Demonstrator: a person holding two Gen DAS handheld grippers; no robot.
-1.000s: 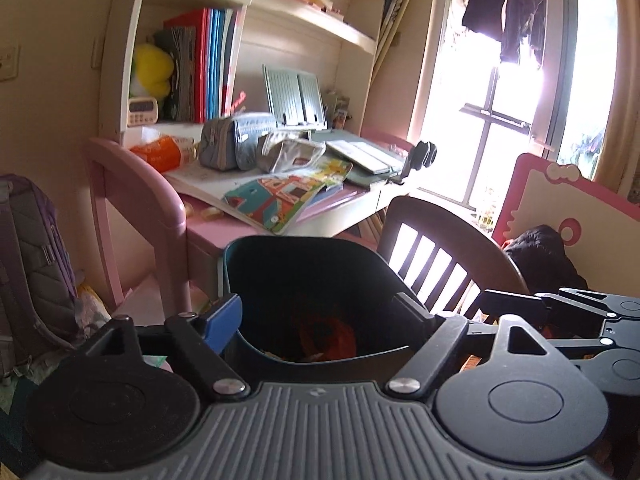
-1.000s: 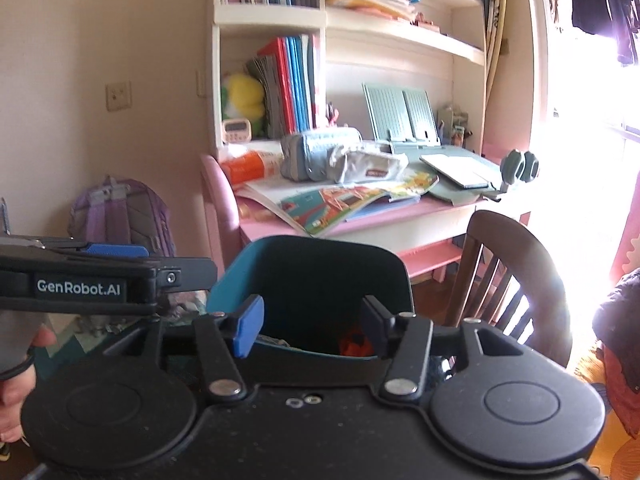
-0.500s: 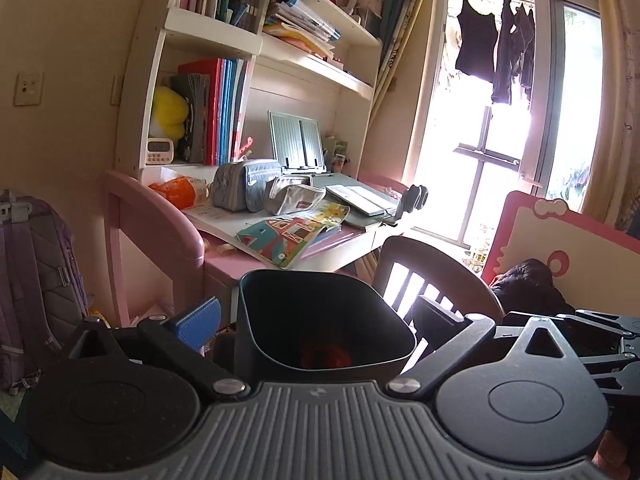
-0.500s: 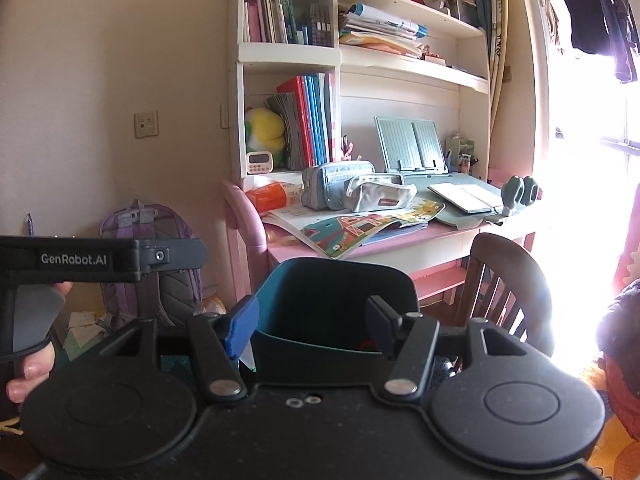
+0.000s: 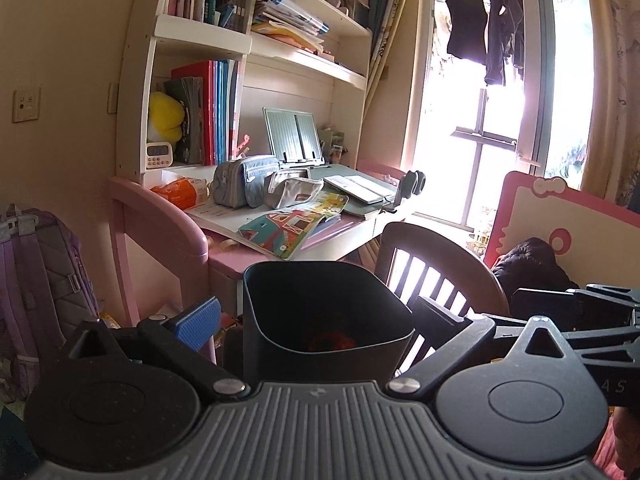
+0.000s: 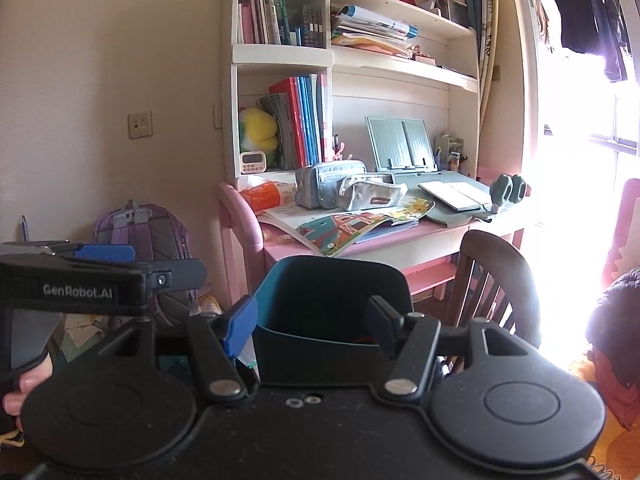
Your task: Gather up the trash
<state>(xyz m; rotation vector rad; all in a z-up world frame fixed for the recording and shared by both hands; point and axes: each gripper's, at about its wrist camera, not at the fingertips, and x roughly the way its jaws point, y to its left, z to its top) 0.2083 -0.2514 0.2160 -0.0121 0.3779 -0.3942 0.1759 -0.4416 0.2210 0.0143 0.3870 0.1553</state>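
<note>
Left tongs (image 5: 316,320) spread wide and empty, jaws just opened, right tongs (image 6: 312,320) part open gripping nothing, so we judge some trash (image 5: 330,340) already in the dark bin (image 5: 320,312) ahead, with floor scraps (image 6: 208,304) by the pink bench (image 6: 400,240) left.

Bin (image 5: 320,312) stands before desk (image 5: 248,256), backpack (image 5: 36,280) left, chair (image 5: 436,264) right.

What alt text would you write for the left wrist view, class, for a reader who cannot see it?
An open left gripper flanks a dark trash bin, pads clear of it, something orange-red lying inside. Beyond stand a cluttered pink desk, a wooden chair and a bright window.
</note>
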